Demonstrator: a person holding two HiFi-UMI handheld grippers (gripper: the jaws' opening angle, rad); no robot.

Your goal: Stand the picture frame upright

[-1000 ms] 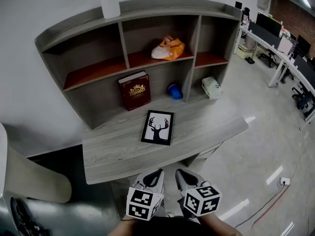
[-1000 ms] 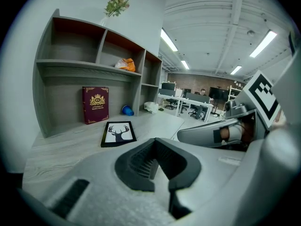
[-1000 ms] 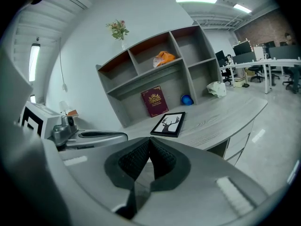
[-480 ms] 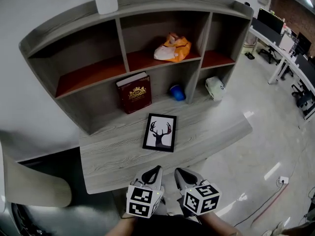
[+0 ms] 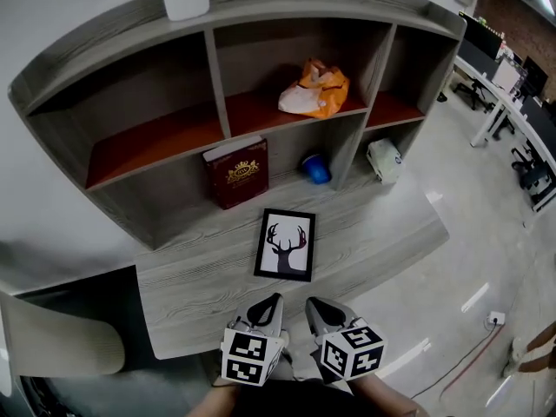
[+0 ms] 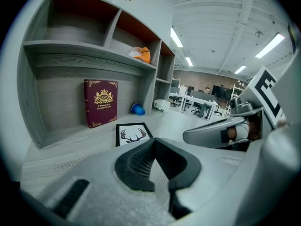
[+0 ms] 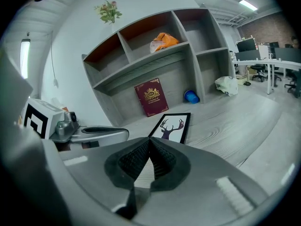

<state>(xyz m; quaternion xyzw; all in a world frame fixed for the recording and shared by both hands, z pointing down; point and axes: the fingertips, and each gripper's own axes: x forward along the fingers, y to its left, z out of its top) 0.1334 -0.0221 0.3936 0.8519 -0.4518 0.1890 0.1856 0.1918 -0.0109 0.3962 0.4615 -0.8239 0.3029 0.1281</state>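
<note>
The left gripper [image 5: 271,302] and the right gripper [image 5: 313,305] have come forward toward the picture frame [image 5: 286,245], narrowing the gap. Their tips, earlier short of the desk [image 5: 195,289], now reach its front edge.

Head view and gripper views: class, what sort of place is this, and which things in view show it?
Most likely an open-plan office: long white desks carrying black monitors, black office chairs beside them, and strip ceiling lights overhead. The grey wood-grain desk with cubby shelves fits that too.

Flat on the desk [image 5: 195,289], picture frame [image 5: 286,245], before the upright book [image 5: 236,173]; cup [image 5: 315,168] behind-right, bag [image 5: 315,89] on the shelf [image 5: 252,109] above.
</note>
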